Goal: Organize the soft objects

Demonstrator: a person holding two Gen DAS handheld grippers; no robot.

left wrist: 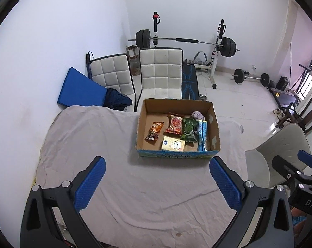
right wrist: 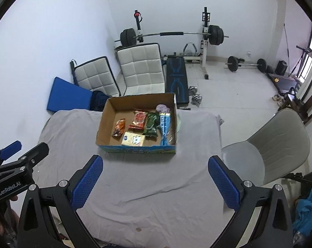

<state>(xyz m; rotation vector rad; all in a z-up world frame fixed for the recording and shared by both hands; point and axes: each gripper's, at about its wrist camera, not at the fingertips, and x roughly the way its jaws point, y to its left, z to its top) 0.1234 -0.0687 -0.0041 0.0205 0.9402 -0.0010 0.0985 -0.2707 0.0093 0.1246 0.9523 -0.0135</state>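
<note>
Grey cloth (left wrist: 118,186) over the table fills the lower frame, where our left gripper (left wrist: 157,184) and right gripper (right wrist: 155,183) both stand wide and empty. Past them, at frame centre, the cardboard box (left wrist: 214,122) holds the snack packets: orange (left wrist: 154,131), red (left wrist: 175,124), green (left wrist: 188,128), a blue wafer pack (left wrist: 202,135), a flat yellow box (left wrist: 173,144) and a purple cloth wad (left wrist: 198,115). We judge these light, crinkly and slippery, best pinched at a crimped end seam; beyond stand white chairs (left wrist: 160,70) and a barbell rack (left wrist: 185,40).

A grey sheet (left wrist: 135,186) covers the counter. Behind the counter stand two white chairs (left wrist: 160,72), with a blue mat (left wrist: 79,88) to their left against the wall. Behind the chairs, a barbell (left wrist: 185,40) rests on its rack. A beige chair (right wrist: 269,144) stands at the counter's right.
</note>
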